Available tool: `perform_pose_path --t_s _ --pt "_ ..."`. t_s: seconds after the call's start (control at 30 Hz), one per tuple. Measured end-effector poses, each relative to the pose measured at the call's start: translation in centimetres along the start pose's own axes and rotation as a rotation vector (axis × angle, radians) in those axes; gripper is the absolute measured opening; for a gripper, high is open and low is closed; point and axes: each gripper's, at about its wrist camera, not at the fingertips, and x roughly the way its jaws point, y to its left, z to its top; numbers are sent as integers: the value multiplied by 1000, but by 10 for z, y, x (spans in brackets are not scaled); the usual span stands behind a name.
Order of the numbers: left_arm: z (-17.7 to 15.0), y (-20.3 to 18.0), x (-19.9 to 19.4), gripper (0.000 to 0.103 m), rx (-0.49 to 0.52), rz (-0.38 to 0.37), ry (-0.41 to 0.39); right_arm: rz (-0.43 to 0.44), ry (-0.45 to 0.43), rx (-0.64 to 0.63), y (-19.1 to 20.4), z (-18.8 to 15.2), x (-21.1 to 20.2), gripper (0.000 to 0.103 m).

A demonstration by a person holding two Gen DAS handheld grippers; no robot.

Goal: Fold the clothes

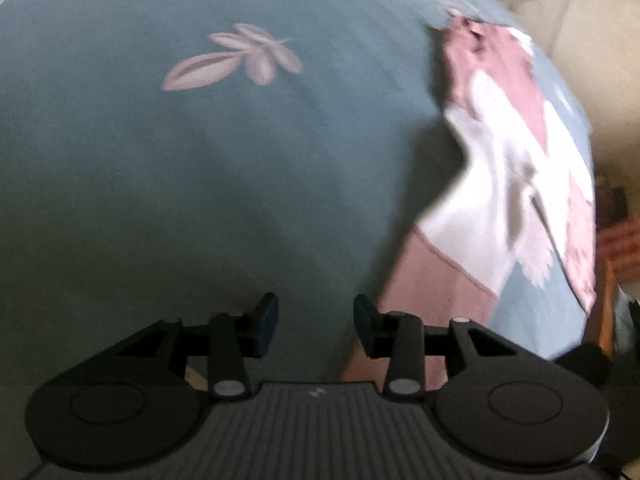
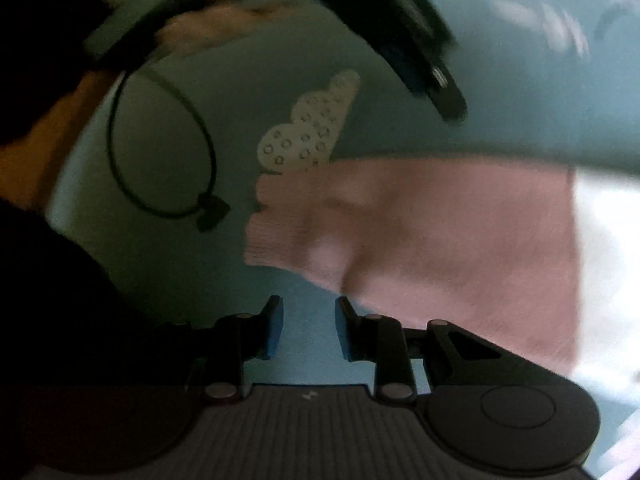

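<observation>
Pink-and-white knitted garment point(image 1: 500, 168), soft wool-like fabric, lies spread on a teal bedsheet point(image 1: 200, 160) printed with pale leaf motifs. Seen from the left gripper point(image 1: 316, 326), it sits ahead and to the right, its pink lower panel reaching down beside the right-hand finger. The far end is rumpled and partly raised; likely mid-fold, not yet flat.

Left gripper: released, jaws apart, only sheet visible in the gap. No fabric between the pads.

Right gripper point(image 2: 310, 328): jaws also apart, nothing held, bare sheet between them. The garment's pink ribbed cuff point(image 2: 276, 236) lies just ahead and slightly right of this gripper, the pink body stretching away rightward to a white section. Cuff edge is free and lies flat on the sheet, so it looks like an easy place to pinch next.

A white dotted print on the sheet shows just beyond the cuff. A black looped cord point(image 2: 160, 152) hangs ahead-left of the right gripper, apart from the garment. The left gripper's dark body point(image 2: 420, 40) crosses the top of the right-wrist view, blurred.

Room: open sheet ahead and left of the left gripper, good for laying a fold. Bed edge curves off to its far right, with floor and furniture beyond; the garment lies near that edge.
</observation>
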Motion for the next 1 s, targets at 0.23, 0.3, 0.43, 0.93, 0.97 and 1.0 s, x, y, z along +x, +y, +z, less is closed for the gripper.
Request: perform_pose_path --t_s 0.23,0.3,0.43,0.93,0.97,1.0 --pt "-22 -23 1 45 124 -32 31 123 -75 350 -39 -29 2 35" --pt "-26 -24 5 45 124 -46 41 154 -136 455 -49 -31 3 38" --pt "-34 -24 8 45 128 -75 57 257 -229 661 -68 -45 8 41" --pt "-52 -37 3 54 258 -47 103 192 -163 614 -50 -56 0 1" --pt "-54 -38 3 54 270 -44 108 199 -142 603 -48 -57 2 1" --pt "-56 -39 4 54 280 -42 114 169 -113 580 -45 -55 6 1"
